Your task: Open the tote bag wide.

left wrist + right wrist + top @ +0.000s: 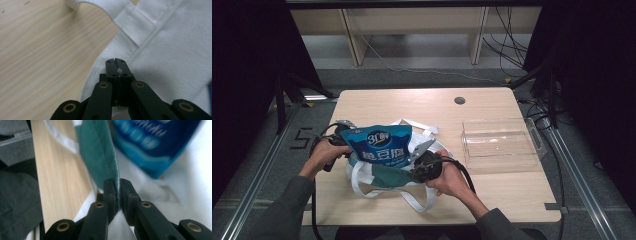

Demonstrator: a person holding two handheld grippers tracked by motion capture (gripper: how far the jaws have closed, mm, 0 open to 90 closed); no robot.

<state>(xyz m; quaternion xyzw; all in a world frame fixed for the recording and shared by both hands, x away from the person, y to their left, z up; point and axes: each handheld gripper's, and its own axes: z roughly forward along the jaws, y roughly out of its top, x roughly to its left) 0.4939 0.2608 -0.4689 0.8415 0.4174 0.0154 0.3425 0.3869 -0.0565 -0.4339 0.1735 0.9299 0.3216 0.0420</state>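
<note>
Two grippers are working one soft bag, and we judge the step in hand to be holding its mouth open while the blue pouch (pixel 379 145) goes in. The white tote bag (pixel 362 177) lies on the near half of the wooden table (pixel 492 102), its straps looping toward the near edge, and the pouch stands tilted in its opening between our hands.

Our right gripper (pixel 115 185) has its jaws pressed together on the bag's green-lined rim (pixel 100 152), the fabric pinched between them. Our left gripper (pixel 116 65) also has its jaws closed tight; in its own view a scrap of white shows in the seam between them, with white canvas spread just beyond (whether that is a firm hold on the bag we cannot tell for sure). From above, the left gripper (pixel 332 142) sits against the pouch's upper left corner, and the right one (pixel 424 162) by its lower right.

To do this well, we would keep the right pinch steady and draw the rim out and slightly up, so the mouth gapes rather than folds. The pouch looks slick and floppy, so we would let it slide down corner first, not push it flat against the lining. The risk is the strap or the loose rim tucking under the pouch. A clear plastic tray (pixel 502 142) stands well apart on the right.
</note>
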